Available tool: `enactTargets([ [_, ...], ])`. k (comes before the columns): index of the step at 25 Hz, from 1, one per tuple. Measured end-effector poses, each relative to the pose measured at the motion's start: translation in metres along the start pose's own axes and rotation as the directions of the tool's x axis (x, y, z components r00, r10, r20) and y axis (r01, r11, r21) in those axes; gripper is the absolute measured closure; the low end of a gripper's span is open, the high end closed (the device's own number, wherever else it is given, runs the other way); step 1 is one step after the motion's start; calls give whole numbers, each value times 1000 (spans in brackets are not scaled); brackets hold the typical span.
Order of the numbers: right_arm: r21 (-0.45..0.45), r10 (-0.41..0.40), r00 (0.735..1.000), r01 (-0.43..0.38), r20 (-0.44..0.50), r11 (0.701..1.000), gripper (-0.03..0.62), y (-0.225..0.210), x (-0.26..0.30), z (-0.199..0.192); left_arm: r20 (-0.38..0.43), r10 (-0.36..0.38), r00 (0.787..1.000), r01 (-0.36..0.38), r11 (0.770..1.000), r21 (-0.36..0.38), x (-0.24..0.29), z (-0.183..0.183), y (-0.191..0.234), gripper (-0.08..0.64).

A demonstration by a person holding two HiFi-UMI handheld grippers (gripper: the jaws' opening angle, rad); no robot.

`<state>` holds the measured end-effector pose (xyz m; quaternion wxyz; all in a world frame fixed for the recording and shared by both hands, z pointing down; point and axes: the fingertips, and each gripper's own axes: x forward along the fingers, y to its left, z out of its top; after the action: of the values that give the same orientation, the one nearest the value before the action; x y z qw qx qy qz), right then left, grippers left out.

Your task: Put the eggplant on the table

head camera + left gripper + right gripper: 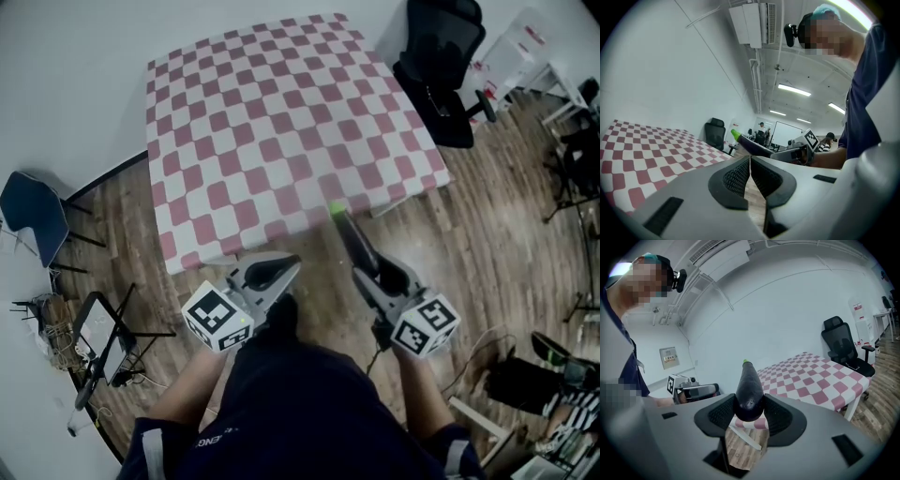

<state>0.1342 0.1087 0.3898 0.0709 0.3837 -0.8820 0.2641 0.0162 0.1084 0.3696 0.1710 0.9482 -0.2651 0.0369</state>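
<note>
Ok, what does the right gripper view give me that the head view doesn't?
Only the right gripper view: the pads of the right gripper pressed on the eggplant's thick end, green tip pointing away. Only the head view: the whole checkered table top, the blue chair left of it, and the eggplant's tip lined up with the table's near edge. Both: right gripper, left gripper, eggplant, table, black office chair.

Head view steeply downward, gripper views low and level; checkered table (281, 122) in all.
</note>
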Motion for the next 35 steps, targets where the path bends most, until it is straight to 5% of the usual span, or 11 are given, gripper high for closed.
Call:
enactTargets([
  [6, 9, -29, 999, 29, -20, 1000, 388, -44, 94, 51, -18, 19, 1000, -19, 1000, -1, 21, 32, 116, 528],
  [13, -10, -75, 996, 74, -58, 997, 388, -89, 159, 84, -30, 21, 999, -20, 1000, 7, 44, 57, 198, 528],
  [23, 1, -74, 993, 75, -91, 997, 388, -160, 211, 97, -92, 77, 993, -80, 996, -32, 75, 44, 246, 528],
  [35, -80, -43, 959, 21, -281, 997, 388, -283, 292, 51, -168, 227, 959, -251, 958, -141, 121, 13, 259, 528],
])
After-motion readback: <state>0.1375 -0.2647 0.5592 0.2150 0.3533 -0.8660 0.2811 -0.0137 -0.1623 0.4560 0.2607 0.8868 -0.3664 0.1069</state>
